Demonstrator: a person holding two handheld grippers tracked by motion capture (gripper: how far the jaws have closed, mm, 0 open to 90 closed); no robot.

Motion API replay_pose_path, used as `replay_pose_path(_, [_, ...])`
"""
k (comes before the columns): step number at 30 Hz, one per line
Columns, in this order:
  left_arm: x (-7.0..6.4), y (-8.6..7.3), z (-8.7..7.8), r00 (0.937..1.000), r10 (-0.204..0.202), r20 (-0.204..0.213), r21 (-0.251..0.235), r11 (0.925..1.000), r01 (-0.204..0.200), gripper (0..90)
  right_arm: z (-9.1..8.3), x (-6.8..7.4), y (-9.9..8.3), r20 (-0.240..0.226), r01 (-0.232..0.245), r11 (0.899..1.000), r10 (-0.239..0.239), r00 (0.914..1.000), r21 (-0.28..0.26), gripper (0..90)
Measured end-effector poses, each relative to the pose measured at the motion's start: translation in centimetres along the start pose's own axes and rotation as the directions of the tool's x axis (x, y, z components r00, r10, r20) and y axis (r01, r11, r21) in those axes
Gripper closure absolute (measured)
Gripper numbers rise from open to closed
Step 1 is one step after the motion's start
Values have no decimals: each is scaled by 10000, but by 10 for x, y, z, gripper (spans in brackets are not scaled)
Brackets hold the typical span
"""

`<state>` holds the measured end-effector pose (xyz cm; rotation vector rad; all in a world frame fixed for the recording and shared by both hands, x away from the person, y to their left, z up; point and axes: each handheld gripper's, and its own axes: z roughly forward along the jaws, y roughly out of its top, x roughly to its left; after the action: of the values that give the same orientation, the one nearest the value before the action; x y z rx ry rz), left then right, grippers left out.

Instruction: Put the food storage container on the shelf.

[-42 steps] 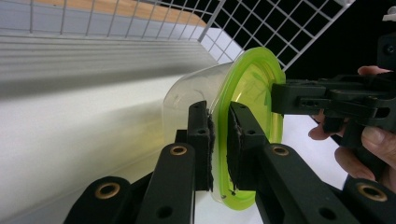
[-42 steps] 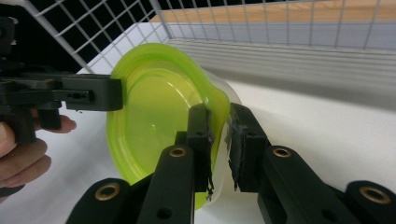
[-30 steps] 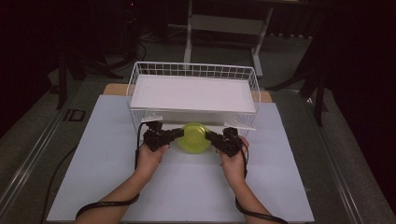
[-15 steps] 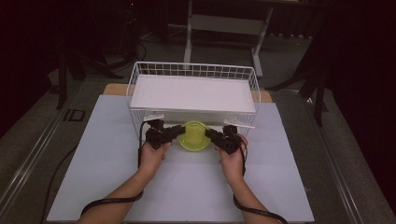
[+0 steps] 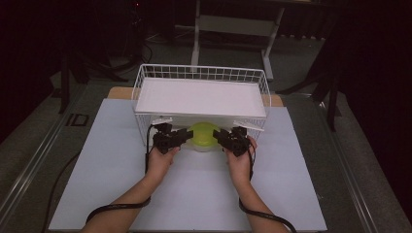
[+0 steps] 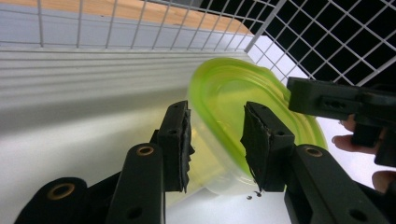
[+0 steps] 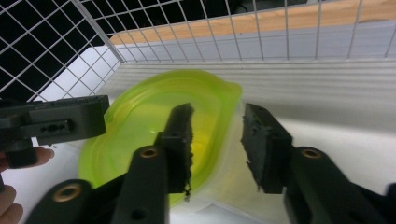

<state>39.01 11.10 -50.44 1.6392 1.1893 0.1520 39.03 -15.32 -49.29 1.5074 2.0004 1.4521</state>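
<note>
A clear tub with a lime-green lid (image 5: 203,136) hangs tilted at the near wall of the white wire basket (image 5: 201,73), held from both sides. My left gripper (image 5: 187,136) is shut on its left rim. In the left gripper view the tub (image 6: 233,93) sits between my black pads (image 6: 175,140), with the left gripper (image 6: 217,142) clamped across rim and wall. My right gripper (image 5: 218,137) is shut on the opposite rim. In the right gripper view the right gripper (image 7: 217,140) has one pad on the lid (image 7: 140,116) and one outside the wall.
A white ribbed board (image 5: 201,97) lies inside the basket, just beyond the tub. The basket's mesh walls stand behind and beside the tub. A pale sheet (image 5: 194,194) covers the table under the forearms. Dark stands and a frame (image 5: 233,24) rise beyond the table.
Both grippers have carried the tub away from the person and upward, from the table in front of the basket to the basket's near wall.
</note>
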Motion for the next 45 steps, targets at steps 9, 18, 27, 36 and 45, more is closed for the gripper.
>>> replay_pose_path(9, [0, -4, -9, 9993, -381, 43, -284, 9989, 382, 518, -9, 3, -1, -87, 464, 9988, -465, 9989, -138, 525])
replay_pose_path(18, [-6, -6, -26, 9998, 148, 152, -495, 9987, -141, 499, -25, 10, -2, -309, 738, 9971, -744, 9968, -203, 521])
replay_pose_path(27, [-14, -17, -52, 9958, 831, 394, -768, 9938, -799, 391, -42, 15, -15, -525, 779, 9969, -782, 9956, -70, 557])
replay_pose_path(36, [-24, -31, -75, 9784, 1713, 1155, -1310, 9790, -1560, 207, -46, 21, -36, -517, 1138, 9931, -1122, 9923, 291, 621])
replay_pose_path(45, [-29, -49, -92, 9667, 2404, 878, -1584, 9615, -2247, 17, -32, 27, -51, -393, 1646, 9791, -1610, 9862, 1191, 883])
